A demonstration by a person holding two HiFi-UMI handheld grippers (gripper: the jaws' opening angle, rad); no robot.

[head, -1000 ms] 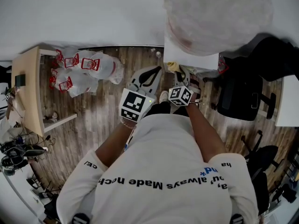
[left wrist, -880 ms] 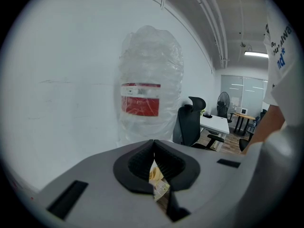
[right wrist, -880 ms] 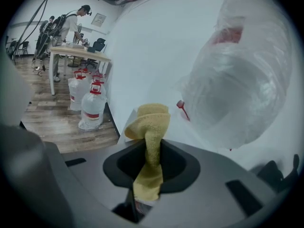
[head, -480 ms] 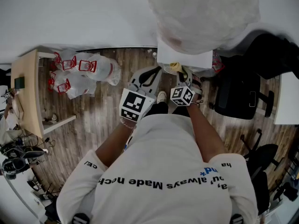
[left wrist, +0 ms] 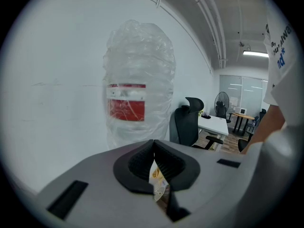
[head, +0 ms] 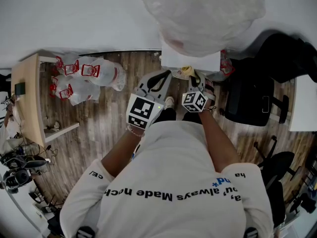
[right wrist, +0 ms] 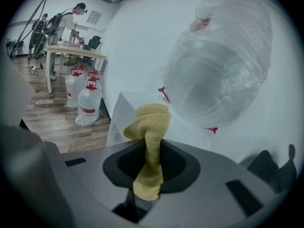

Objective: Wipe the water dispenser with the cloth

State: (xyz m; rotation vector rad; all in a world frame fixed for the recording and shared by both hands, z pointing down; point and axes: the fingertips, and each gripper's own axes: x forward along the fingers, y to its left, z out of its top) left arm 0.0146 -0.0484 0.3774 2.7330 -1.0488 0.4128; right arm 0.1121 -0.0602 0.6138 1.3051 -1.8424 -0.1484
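Head view: two grippers, one cloth, one water dispenser. The left gripper (head: 161, 79) and right gripper (head: 194, 78) point toward 12 o'clock, close together. The yellow cloth (head: 184, 72) sits at the right gripper's tip, touching the near edge of the white water dispenser (head: 190, 62). The plastic-wrapped bottle (head: 198, 14) on the dispenser fills the 12 o'clock area. Spare bottles (head: 86, 76) lie at 10 o'clock beside a wooden desk (head: 27, 98); there are at least three, but the wrap blurs the count. Two black chairs (head: 250, 103) stand at 3 and 4 o'clock. Compared with a second ago, the bottle and dispenser top sit further toward 9 o'clock in the frame, and the grippers have barely shifted. The person's torso hides the floor below.

Left gripper view: the jaws are pressed together at the tips. A small pale printed scrap (left wrist: 157, 180) shows in the slot beneath them, but I cannot tell what it is. The bottle's red label is at 11 o'clock, and the dispenser body is hidden behind the gripper.

Right gripper view: the jaws are clamped on the cloth, whose folded top rises above them. The bottle looms at 1 o'clock. Two persons (right wrist: 59, 20) stand at 10 o'clock, and three spare bottles stand on the floor there
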